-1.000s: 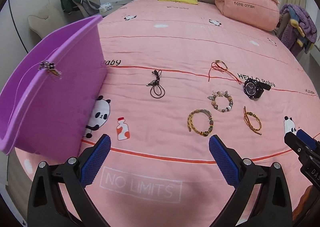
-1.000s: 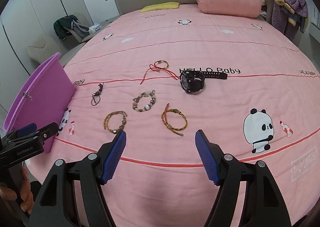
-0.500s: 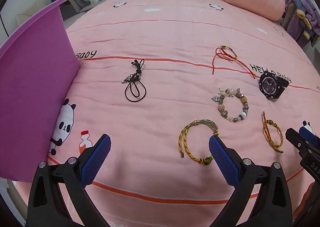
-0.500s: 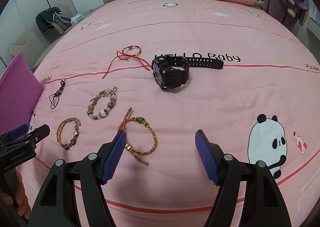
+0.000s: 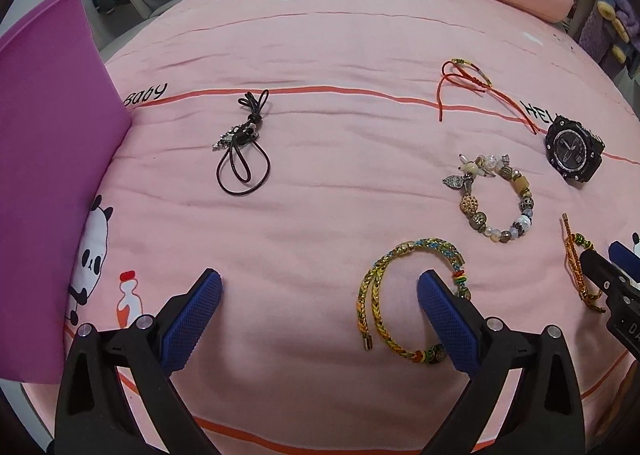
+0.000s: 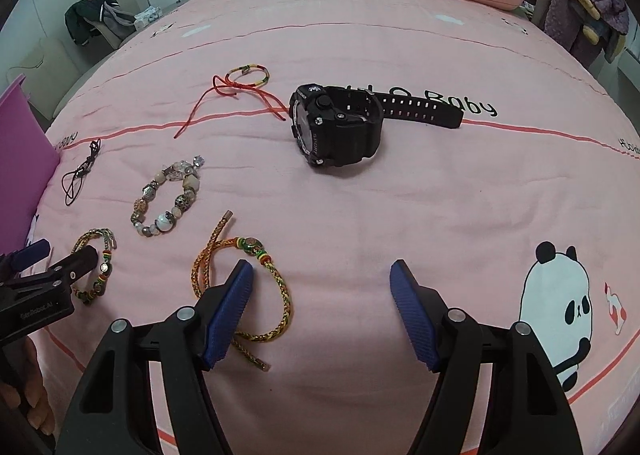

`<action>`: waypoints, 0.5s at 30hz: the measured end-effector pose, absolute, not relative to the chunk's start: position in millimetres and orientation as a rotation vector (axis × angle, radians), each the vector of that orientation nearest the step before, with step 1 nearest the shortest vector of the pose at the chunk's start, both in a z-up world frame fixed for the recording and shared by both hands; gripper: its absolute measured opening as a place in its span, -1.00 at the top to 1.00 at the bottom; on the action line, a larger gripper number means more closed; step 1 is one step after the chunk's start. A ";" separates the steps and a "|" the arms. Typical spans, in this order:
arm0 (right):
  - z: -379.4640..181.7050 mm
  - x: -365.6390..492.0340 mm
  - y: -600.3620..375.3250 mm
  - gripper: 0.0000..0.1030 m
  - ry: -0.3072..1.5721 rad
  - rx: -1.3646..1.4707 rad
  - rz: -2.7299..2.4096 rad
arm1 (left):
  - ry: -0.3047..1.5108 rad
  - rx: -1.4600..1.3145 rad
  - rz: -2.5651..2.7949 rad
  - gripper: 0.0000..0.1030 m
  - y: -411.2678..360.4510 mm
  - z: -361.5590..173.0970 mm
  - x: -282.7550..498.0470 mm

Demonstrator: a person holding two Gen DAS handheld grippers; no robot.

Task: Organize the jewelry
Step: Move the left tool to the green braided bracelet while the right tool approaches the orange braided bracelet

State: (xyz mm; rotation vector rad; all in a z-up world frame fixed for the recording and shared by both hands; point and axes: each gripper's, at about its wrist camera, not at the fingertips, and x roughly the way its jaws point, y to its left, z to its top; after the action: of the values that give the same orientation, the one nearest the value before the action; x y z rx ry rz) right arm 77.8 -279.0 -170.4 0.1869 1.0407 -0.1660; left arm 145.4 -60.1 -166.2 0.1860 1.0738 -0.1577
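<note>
Pink bedding with pandas and "HELLO Baby" lettering is filling both views, and the bed is being seen from a lot closer than a second ago, so both tools are being lowered toward the jewelry.

Biggest thing first: the purple bin is sitting at the left edge of the bed, and it's being pushed further out of frame than before; the little charm that was visible inside it earlier is no longer being shown. Next, the black watch is lying on its side with the strap stretched out behind, well apart from both tools.

The left hand-held gripper is being held wide open, nothing between the pads, and its right fingertip is now landing inside the loop of the yellow braided bracelet. The right hand-held gripper is spread open and empty too, its left pad right over the orange braided bracelet.

The beaded bracelet, the red string bracelet and the black cord necklace are being left untouched further up.

Judging by this, two pickups are being lined up at once, neither piece gripped yet.
</note>
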 end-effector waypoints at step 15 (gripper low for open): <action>-174.5 79.4 -260.7 0.38 1.037 0.135 -0.132 | 1.058 0.155 -0.243 0.35 -78.7 -167.1 136.0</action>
State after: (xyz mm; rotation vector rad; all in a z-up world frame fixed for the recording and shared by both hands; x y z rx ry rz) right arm 79.4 -260.7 -174.5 0.1350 1.0374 -0.1318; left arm 136.0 -78.7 -167.1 0.1552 1.0580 -0.2434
